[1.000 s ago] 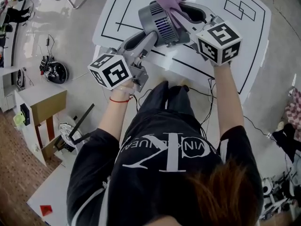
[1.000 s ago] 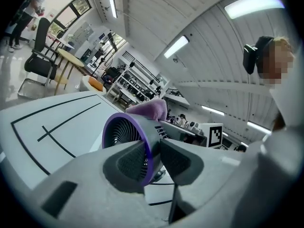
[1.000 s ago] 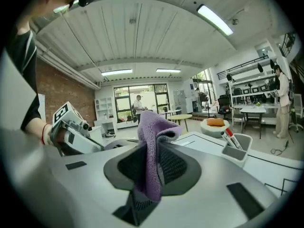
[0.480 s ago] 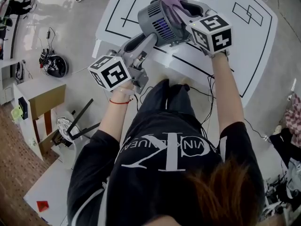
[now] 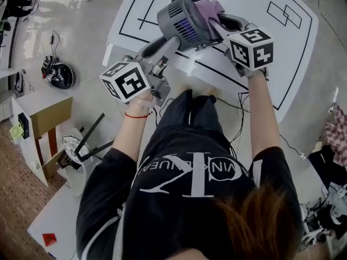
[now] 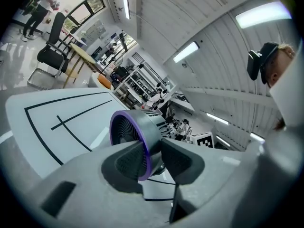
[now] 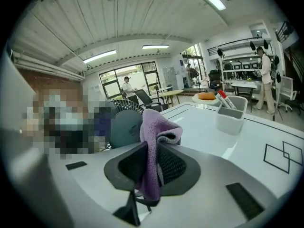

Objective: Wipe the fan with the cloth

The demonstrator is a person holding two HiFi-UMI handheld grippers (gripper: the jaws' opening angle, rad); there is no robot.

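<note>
While the person stood at the near edge of the white table (image 5: 271, 31), the left tool (image 6: 154, 158) was clenched on the small round grey fan with a purple ring round its grille (image 6: 130, 127). One dark ribbed pad lay on the grille face and the other on the housing behind the purple ring, so the rim sat gripped between them with the jaws only partly apart. From the head view the fan (image 5: 181, 18) hung in the air over the table's near part, carried at the tip of the left tool (image 5: 172, 41).

The right tool (image 7: 149, 167) was clamped on a fluffy purple cloth (image 7: 154, 127), whose fold stood up out of the pads while its ends hung below them. In the head view the cloth (image 5: 209, 8) lay against the fan's right side, at the tip of the right tool (image 5: 218, 25); in the right gripper view the fan's smooth grey back (image 7: 124, 125) stood just behind the cloth.

Each marker cube (image 5: 126, 80) bore black-and-white square patterns, not letters. White lettering crossed the person's black shirt (image 5: 190, 172), upside down to the head camera; a large "K" stood out, and "VIN K" could be read in the smaller line. Black lines marked the table.
</note>
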